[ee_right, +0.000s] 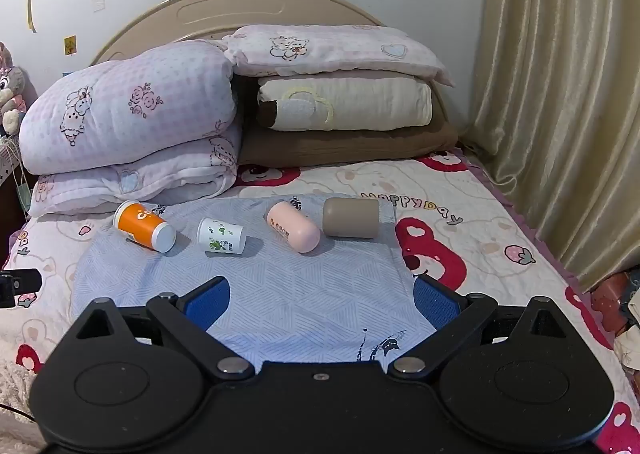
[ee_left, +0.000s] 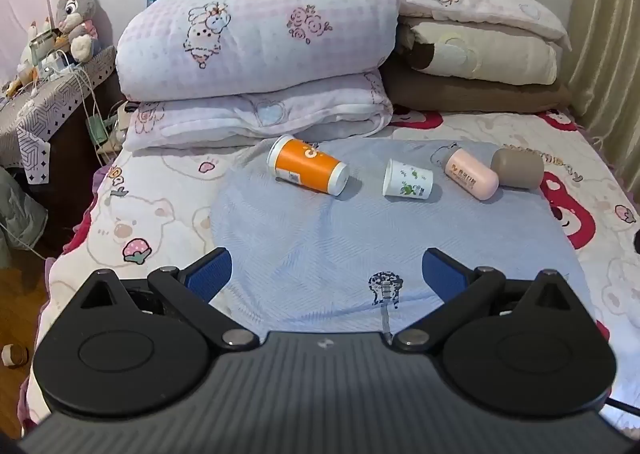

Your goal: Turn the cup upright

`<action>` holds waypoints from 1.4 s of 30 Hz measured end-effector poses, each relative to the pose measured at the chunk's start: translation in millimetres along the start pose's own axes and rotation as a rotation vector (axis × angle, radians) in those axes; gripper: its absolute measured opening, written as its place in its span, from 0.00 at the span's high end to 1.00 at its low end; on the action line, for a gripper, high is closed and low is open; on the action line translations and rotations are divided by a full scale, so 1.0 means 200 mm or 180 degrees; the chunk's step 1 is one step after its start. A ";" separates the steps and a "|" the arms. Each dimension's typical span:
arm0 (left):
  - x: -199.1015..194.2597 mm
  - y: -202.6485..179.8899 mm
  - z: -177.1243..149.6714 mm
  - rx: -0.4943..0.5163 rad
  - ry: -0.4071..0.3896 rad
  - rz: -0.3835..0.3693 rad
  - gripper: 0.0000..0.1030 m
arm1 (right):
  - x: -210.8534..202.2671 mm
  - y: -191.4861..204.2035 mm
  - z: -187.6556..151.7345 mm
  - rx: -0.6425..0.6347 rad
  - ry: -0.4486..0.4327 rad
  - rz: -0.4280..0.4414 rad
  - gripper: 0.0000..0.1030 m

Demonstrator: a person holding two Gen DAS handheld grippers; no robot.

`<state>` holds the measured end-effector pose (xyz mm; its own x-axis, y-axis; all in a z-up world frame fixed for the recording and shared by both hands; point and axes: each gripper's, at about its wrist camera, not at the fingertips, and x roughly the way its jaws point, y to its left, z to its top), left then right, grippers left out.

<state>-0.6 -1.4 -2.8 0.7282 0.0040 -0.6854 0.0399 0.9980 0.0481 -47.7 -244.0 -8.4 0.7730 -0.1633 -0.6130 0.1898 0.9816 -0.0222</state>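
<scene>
Four cups lie on their sides in a row on a light blue cloth (ee_left: 340,246) (ee_right: 280,286) on the bed. From left: an orange paper cup (ee_left: 307,165) (ee_right: 144,226), a small white cup with green print (ee_left: 408,178) (ee_right: 221,236), a pink cup (ee_left: 472,173) (ee_right: 293,226) and a taupe cup (ee_left: 517,168) (ee_right: 351,217). My left gripper (ee_left: 326,274) is open and empty, well short of the cups. My right gripper (ee_right: 322,300) is open and empty, also near the cloth's front part.
Folded quilts and pillows (ee_left: 256,53) (ee_right: 248,101) are stacked behind the cups at the headboard. A bedside table (ee_left: 44,101) with a plush rabbit stands left. A curtain (ee_right: 560,93) hangs along the bed's right side.
</scene>
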 end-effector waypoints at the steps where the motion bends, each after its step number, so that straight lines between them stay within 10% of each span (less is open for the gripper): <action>1: 0.00 -0.01 -0.01 0.0012 0.0007 0.0012 0.00 | 0.00 0.00 0.00 -0.0001 0.0005 0.0000 0.03; 42: 0.05 -0.02 0.03 0.0046 0.0145 -0.0007 0.00 | 0.05 -0.05 0.01 -0.0044 0.0037 -0.0013 0.03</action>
<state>9.6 -6.7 -5.9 0.6961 0.0050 -0.7180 0.0516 0.9970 0.0569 -40.9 -256.2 -11.5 0.7652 -0.1662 -0.6220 0.1844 0.9822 -0.0357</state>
